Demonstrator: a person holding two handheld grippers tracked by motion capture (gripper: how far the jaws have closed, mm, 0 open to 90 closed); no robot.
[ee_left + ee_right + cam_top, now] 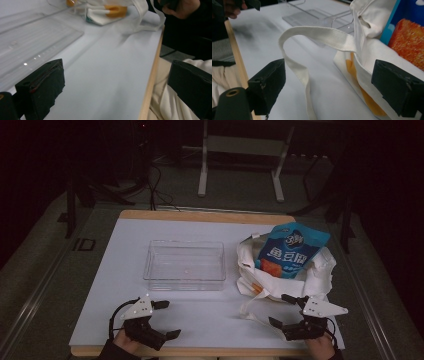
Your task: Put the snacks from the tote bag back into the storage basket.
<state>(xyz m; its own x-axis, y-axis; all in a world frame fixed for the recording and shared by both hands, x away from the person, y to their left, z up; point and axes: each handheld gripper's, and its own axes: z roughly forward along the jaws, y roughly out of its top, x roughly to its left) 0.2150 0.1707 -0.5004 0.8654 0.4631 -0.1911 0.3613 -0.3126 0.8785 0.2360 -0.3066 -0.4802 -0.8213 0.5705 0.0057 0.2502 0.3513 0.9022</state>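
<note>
High view: a tote (pixel 310 280) is seen lying at the table's (pixel 210 315) right, a blue snack pack (pixel 290 250) still poking from its mouth, and the clear tray (pixel 184 265) beside it holds nothing. Both grippers, left (pixel 167 319) and right (pixel 280 311), are held at the near edge, fingers apart and gripping nothing. Unpacking is judged not yet begun; the strap (pixel 312 37) arches just ahead of the right gripper.

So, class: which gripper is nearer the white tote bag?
Right. The right gripper sits at the tote bag by its strap; the left gripper is across the table.
</note>
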